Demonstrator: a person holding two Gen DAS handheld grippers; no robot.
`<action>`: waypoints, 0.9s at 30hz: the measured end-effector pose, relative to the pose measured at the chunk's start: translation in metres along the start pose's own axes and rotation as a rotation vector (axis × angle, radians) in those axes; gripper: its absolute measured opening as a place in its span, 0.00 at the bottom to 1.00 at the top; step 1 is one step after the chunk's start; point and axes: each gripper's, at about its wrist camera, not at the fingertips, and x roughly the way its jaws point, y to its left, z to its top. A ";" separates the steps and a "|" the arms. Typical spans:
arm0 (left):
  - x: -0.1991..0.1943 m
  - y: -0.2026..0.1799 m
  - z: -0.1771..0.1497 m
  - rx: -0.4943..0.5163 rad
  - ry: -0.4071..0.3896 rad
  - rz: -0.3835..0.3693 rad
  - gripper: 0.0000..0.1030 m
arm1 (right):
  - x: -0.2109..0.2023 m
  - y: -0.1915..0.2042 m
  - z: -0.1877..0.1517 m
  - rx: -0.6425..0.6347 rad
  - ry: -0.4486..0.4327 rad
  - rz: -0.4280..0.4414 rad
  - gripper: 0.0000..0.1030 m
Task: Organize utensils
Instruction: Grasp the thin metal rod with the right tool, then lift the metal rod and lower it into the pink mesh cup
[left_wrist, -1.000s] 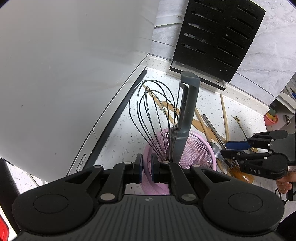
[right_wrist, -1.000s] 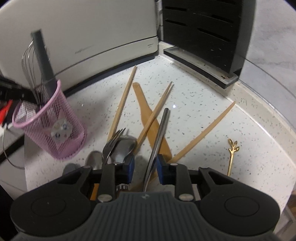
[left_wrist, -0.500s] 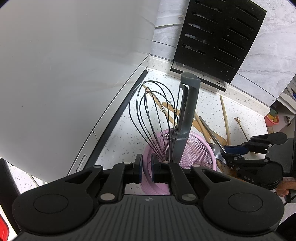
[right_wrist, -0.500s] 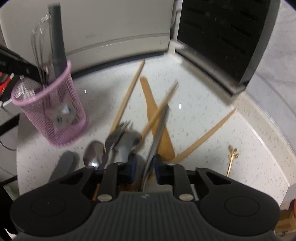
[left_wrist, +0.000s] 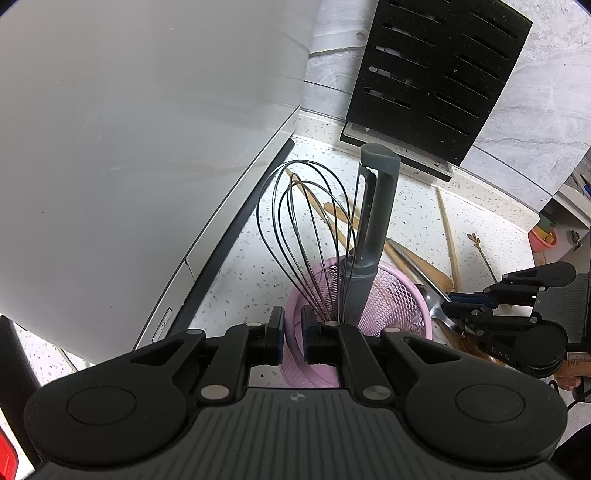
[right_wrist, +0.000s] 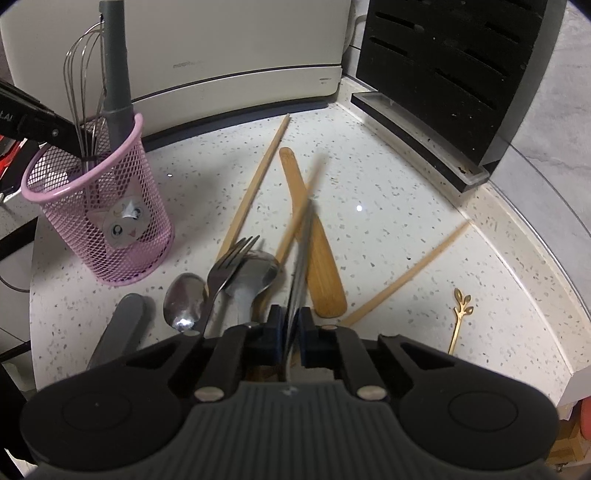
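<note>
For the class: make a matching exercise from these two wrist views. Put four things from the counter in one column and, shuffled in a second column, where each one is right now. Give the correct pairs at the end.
Column one
1. whisk
2. metal utensil handle
3. gold leaf-topped pick
4. pink mesh cup

Column two
A. lying alone on the counter, far right
B. rim pinched in the left gripper
C. standing in the cup
D. clamped in the right gripper

Pairs: 1-C, 2-D, 3-A, 4-B
</note>
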 end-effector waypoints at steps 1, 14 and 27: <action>0.000 0.000 0.000 0.000 0.000 0.000 0.09 | -0.001 0.000 0.000 0.000 0.000 -0.002 0.03; 0.000 -0.001 0.000 -0.002 0.000 0.000 0.09 | -0.037 -0.018 0.012 0.066 -0.121 -0.005 0.03; -0.001 -0.002 -0.001 0.002 0.005 -0.018 0.09 | -0.077 -0.012 0.027 0.156 -0.338 0.200 0.04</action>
